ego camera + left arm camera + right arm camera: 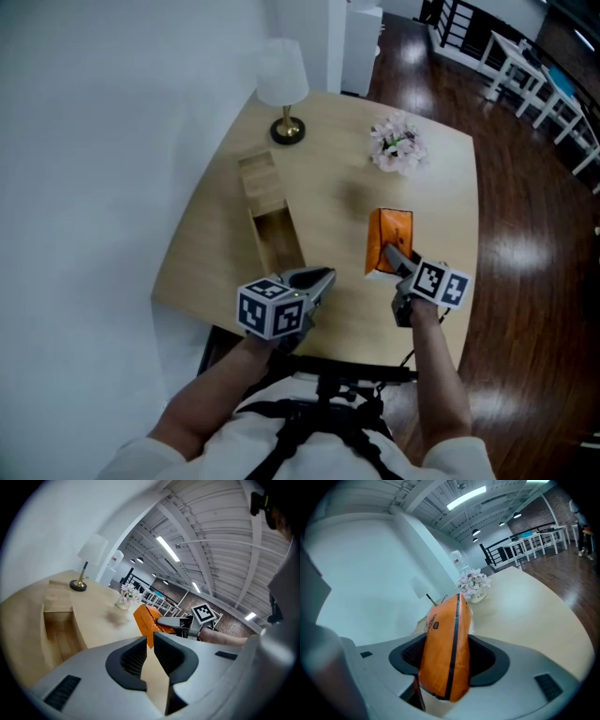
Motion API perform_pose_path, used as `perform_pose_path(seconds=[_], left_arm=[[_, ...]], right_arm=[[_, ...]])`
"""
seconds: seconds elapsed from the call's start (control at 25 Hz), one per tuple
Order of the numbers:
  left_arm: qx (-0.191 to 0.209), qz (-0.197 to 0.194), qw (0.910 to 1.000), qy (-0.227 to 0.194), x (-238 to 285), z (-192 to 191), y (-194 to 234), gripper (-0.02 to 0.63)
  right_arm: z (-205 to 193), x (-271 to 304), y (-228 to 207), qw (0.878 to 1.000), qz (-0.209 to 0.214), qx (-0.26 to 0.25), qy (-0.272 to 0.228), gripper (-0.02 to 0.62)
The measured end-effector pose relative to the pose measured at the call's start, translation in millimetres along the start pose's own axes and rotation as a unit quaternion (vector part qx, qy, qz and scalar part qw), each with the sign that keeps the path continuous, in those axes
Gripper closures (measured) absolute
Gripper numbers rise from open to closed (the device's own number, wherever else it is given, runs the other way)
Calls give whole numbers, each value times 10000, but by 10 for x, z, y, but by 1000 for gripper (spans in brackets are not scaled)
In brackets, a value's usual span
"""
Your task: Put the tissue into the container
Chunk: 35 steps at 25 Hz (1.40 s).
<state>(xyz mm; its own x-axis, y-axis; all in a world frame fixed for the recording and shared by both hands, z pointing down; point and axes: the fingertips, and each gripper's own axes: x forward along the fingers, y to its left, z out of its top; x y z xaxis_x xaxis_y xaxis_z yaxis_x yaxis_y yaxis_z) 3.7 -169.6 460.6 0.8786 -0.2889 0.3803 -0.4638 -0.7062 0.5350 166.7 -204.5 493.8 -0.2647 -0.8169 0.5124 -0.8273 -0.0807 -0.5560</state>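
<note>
My right gripper (pixel 395 256) is shut on an orange tissue pack (pixel 389 240), which stands on edge over the table's front right. In the right gripper view the tissue pack (pixel 445 653) fills the gap between both pads of that gripper (pixel 449 657). A long wooden container (pixel 255 234) lies left of the pack, its near half open and its far half covered by a lid (pixel 261 178). My left gripper (pixel 323 277) hovers at the container's near end, its jaws almost together and empty. The left gripper view looks past its jaws (pixel 149 641) at the container (pixel 44 630) and the pack (pixel 146 620).
A white table lamp (pixel 284 84) stands at the table's far left corner, beyond the container. A small vase of pale flowers (pixel 397 142) sits far right. A white wall runs along the left, and dark wooden floor (pixel 525 234) lies right of the table.
</note>
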Motion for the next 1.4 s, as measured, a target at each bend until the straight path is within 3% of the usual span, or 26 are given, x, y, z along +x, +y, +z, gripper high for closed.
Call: perform_pose_path(seconds=[0.84,1.4], left_arm=[[-360,353,9979,-415,-823,81,780,578],[-546,544,9951,-618,-1163,69,1122,577]], right_arm=[[-378,723,1138,9975,417,-391,426,341],[-625,1064,1534,9938,569,-602,744,342]])
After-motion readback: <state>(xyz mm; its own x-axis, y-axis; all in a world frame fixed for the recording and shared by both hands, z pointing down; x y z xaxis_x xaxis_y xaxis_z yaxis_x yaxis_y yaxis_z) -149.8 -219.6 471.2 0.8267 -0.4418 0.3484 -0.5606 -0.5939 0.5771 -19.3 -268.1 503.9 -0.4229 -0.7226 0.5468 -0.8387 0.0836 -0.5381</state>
